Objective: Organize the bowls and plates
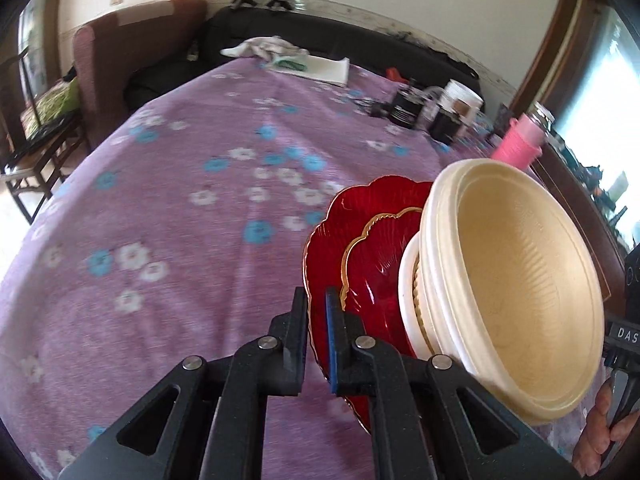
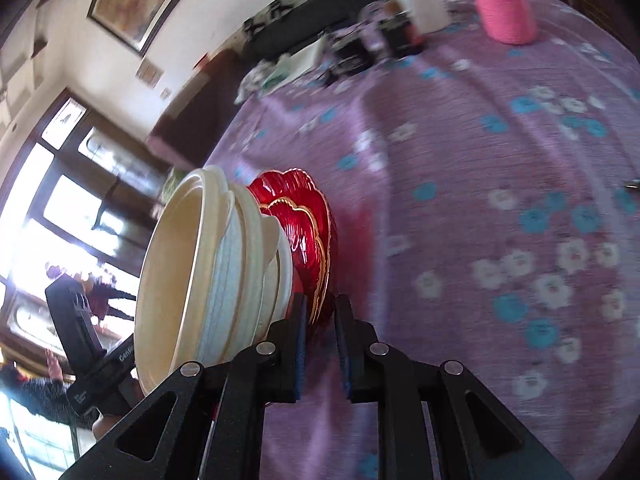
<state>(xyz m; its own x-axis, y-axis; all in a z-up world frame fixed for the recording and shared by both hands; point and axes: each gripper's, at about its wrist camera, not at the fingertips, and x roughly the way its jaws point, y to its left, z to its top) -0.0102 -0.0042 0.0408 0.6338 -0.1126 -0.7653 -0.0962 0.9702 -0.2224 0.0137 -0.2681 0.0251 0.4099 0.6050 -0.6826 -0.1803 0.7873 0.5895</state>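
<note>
I see the same stack from both sides. My left gripper (image 1: 318,308) is clamped on the rim of the scalloped red glass plate with a gold edge (image 1: 354,220), the thin rim pinched between its black, blue-padded fingers (image 1: 331,312). My right gripper (image 2: 320,312) pinches the opposite rim of that plate, its fingers a little apart with the red glass filling the gap. The plate is held clear above the purple flowered tablecloth (image 1: 180,240), with a smaller red plate of the same ribbed, lobed shape (image 1: 380,248) nested on it.

On the red plates sits a stack of cream plastic bowls (image 1: 520,280), round, smooth-rimmed and faintly ribbed on the inner wall.

The left view looks into the top bowl's hollow and shows a hand (image 1: 600,432) on the other gripper's handle, just beside the bowls. The right view shows only the bowls' outer walls, layered rim over rim, and the red tint the glass casts on the cloth under the plate.

Well beyond the stack, at the far edge of the cloth, the right view shows a pink knitted cup cover (image 2: 502,4) and a white cup (image 2: 416,0) more plainly; the left view alone shows a crumpled white cloth (image 1: 264,48) and a dark sofa (image 1: 320,36) behind.
</note>
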